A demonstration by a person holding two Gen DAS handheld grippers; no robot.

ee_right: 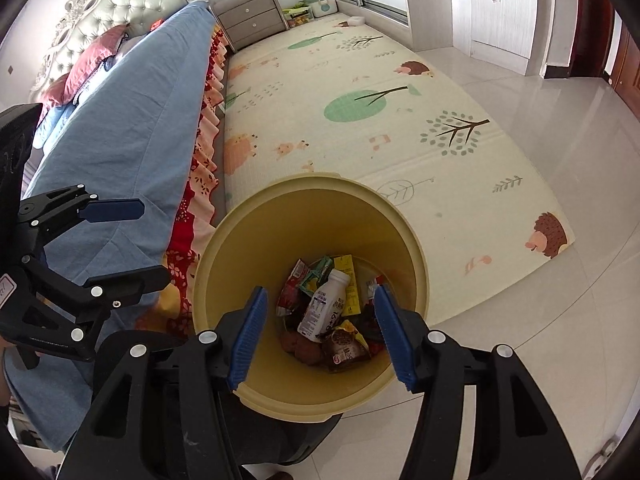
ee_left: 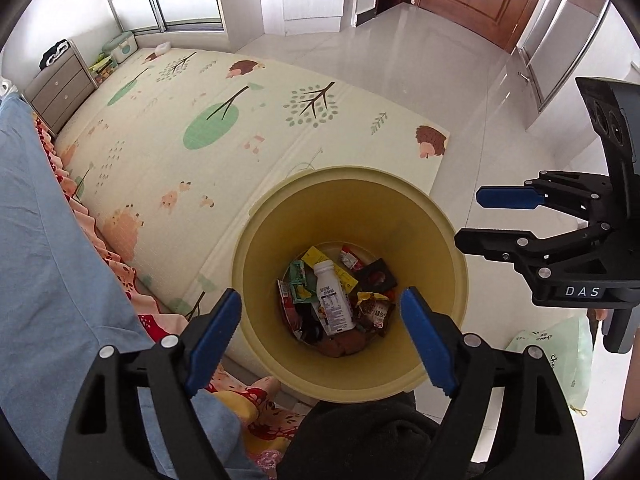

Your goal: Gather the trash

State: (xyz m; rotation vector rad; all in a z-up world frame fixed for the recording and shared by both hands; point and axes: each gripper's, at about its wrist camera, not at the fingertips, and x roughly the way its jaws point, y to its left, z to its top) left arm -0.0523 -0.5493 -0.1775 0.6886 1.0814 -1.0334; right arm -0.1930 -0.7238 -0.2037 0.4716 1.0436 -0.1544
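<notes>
A yellow trash bin (ee_left: 256, 252) stands on the floor at the edge of the play mat, also in the right wrist view (ee_right: 224, 248). Inside lie a white bottle (ee_left: 332, 300) (ee_right: 322, 310) and several snack wrappers (ee_left: 372, 310) (ee_right: 344, 346). My left gripper (ee_left: 320, 336) hovers open and empty above the bin's near rim. My right gripper (ee_right: 320, 332) is also open and empty above the bin; it shows at the right of the left wrist view (ee_left: 480, 220). The left gripper shows at the left of the right wrist view (ee_right: 140, 240).
A patterned play mat (ee_left: 240, 128) covers the floor beyond the bin. A bed with a blue cover (ee_right: 120, 140) runs along the left. A grey drawer unit (ee_right: 250, 18) stands at the far end. Tiled floor (ee_right: 540, 300) lies to the right. A pale green bag (ee_left: 560, 356) sits near the bin.
</notes>
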